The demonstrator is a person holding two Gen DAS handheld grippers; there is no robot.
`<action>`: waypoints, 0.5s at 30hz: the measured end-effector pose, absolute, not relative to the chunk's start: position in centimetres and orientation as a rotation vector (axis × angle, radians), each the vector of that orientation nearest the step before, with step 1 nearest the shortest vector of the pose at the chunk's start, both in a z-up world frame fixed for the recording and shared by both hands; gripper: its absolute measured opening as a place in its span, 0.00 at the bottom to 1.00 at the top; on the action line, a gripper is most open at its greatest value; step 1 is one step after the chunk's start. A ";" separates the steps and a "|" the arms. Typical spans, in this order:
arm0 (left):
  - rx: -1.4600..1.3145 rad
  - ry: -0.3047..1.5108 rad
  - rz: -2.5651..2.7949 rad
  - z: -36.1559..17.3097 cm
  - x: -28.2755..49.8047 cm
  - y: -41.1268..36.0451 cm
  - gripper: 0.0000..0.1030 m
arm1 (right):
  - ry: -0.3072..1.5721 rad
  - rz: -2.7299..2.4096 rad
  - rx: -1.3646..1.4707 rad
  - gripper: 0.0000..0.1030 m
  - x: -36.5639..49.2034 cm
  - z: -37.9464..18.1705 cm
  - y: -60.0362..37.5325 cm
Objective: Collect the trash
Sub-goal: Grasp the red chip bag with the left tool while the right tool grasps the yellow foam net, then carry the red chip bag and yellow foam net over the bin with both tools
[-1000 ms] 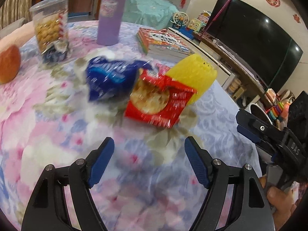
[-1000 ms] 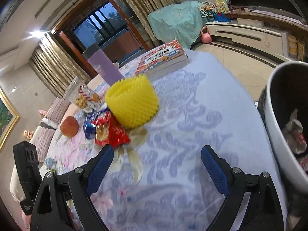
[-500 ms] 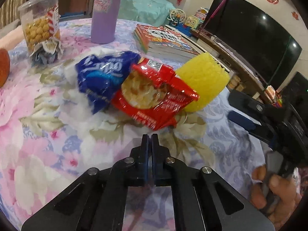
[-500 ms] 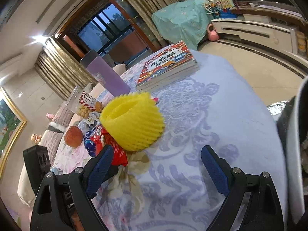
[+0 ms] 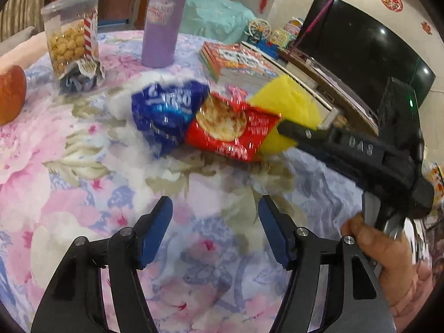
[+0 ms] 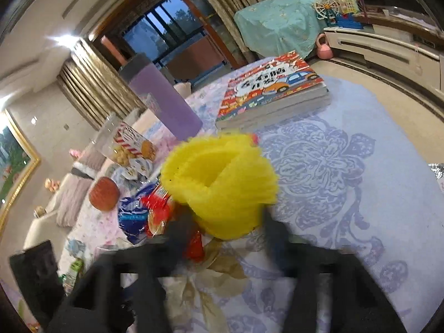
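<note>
Right now the floral tablecloth (image 5: 69, 172) fills most of both views, and the trash sits bunched at its middle. Up at the top centre of the left wrist view stands a purple tumbler (image 5: 161, 22), with a stack of books (image 5: 238, 63) to its right and a clear snack jar (image 5: 72, 33) at upper left. Then the trash: a yellow foam net (image 6: 222, 183) at centre of the right wrist view, touching a red snack wrapper (image 5: 230, 127), which overlaps a blue wrapper (image 5: 166, 111) on its left. The right gripper (image 6: 226, 230) is closing its blurred jaws around the foam net's near edge, squeezing it. The left gripper (image 5: 215, 222), bottom centre, is opening over bare cloth, nothing between its blue pads (image 5: 155, 230).
</note>
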State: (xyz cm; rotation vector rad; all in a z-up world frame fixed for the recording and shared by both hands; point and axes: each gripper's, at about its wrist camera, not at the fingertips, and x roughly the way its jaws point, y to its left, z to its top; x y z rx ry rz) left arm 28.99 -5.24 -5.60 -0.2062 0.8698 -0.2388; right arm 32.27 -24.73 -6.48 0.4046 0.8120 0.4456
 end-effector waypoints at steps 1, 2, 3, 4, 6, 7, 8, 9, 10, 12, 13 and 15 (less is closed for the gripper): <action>-0.205 0.869 -0.233 -5.5 29.3 -5.3 0.66 | 0.809 0.444 0.414 0.28 32.1 -6.5 -25.0; -0.198 0.871 -0.223 -5.4 29.7 -5.6 0.71 | 0.806 0.441 0.420 0.25 32.1 -6.6 -25.3; -0.193 0.867 -0.218 -5.4 30.1 -5.8 0.71 | 0.802 0.437 0.432 0.24 31.9 -6.6 -25.8; -0.184 0.865 -0.213 -5.4 30.6 -6.1 0.71 | 0.800 0.434 0.441 0.24 31.8 -6.6 -26.0; -0.178 0.878 -0.203 -5.5 31.7 -6.7 0.72 | 0.785 0.417 0.460 0.23 31.1 -6.3 -27.1; -0.180 0.879 -0.202 -5.5 32.1 -6.8 0.72 | 0.778 0.411 0.463 0.23 30.9 -6.2 -27.2; -0.185 0.879 -0.201 -5.5 32.5 -7.0 0.72 | 0.766 0.402 0.466 0.23 30.3 -5.9 -27.8; -0.185 0.879 -0.197 -5.5 32.9 -7.3 0.73 | 0.759 0.394 0.465 0.23 30.0 -5.7 -28.2; -0.181 0.879 -0.189 -5.5 33.3 -7.6 0.74 | 0.751 0.386 0.465 0.23 29.4 -5.5 -28.7; -0.173 0.873 -0.178 -5.5 34.1 -8.2 0.74 | 0.739 0.374 0.469 0.23 28.6 -5.2 -29.5; -0.173 0.867 -0.176 -5.4 34.4 -8.5 0.74 | 0.733 0.366 0.474 0.23 28.1 -5.1 -29.9; -0.164 0.847 -0.170 -5.4 34.8 -8.8 0.73 | 0.727 0.354 0.492 0.23 27.1 -5.0 -31.0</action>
